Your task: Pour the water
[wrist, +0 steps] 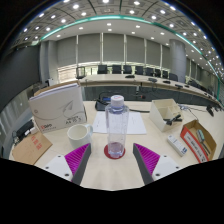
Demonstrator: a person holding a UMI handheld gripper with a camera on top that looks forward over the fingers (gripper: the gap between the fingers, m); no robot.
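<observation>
While the clear water bottle (116,126) is standing upright on a small red coaster (115,153), its long axis is running straight up from the table (110,175), and it is sitting dead ahead of the gripper (113,160), on the midline between the two fingers and just beyond their tips. The fingers, each showing a magenta pad (77,157), are spreading wide apart and are gripping nothing; clear table is showing on both sides between the pads and the bottle's base, so the bottle is resting on its own support and not yet held. Judging from this layout, the coming move is calling for a straight push forward along the fingers' own line, with no sideways correction, until the pads are flanking the bottle's body, and then a squeeze across its narrow width. Just to the left of the bottle and slightly farther back, a white cup (78,133) is waiting, near but not touching it; this is probably the vessel to pour into, which would mean tilting the bottle leftward once lifted. Behind the cup a white box (58,104) is lying, and a brown cardboard piece (31,147) is resting off to the left. To the right, an orange box (199,138) and some small items are sitting well apart from the bottle.
</observation>
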